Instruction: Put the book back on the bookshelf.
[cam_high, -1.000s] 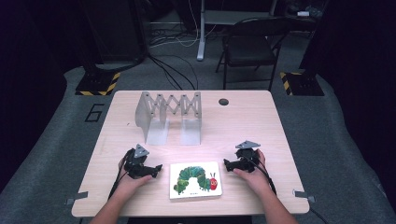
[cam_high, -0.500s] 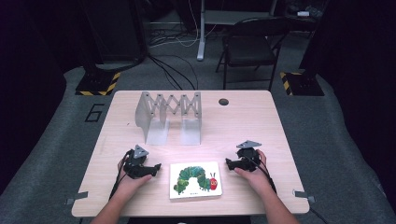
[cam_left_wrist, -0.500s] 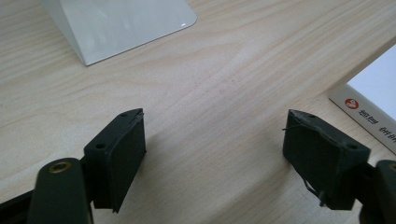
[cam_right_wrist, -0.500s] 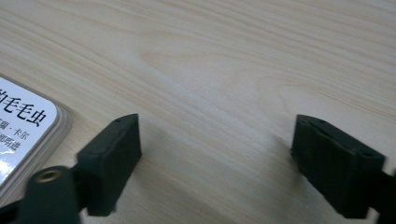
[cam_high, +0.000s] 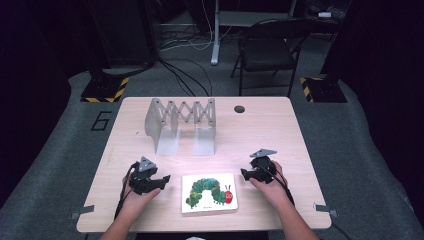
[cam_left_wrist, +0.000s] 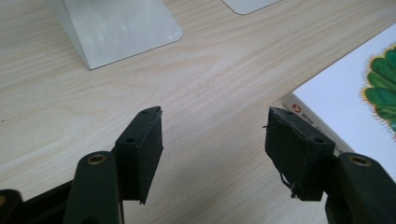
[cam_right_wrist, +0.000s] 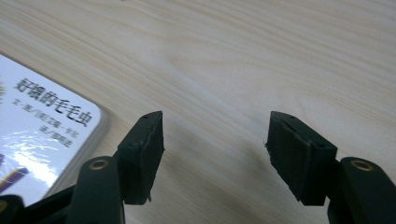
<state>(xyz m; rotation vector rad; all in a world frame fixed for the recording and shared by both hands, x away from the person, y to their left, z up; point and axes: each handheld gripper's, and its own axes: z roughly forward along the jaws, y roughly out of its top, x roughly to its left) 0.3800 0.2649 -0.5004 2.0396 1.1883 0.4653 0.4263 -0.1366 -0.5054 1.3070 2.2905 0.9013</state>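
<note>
Book lies flat at the near edge of the table, about mid-width, caterpillar cover up. Left gripper sits just left of it, right gripper just right, neither touching. Both sets of jaws have just been closing, still spread, only bare wood between them. Folding metal rack stands toward the far edge, well apart.

High view overhead facing forward, both gripper views close above table, sharing book
</note>
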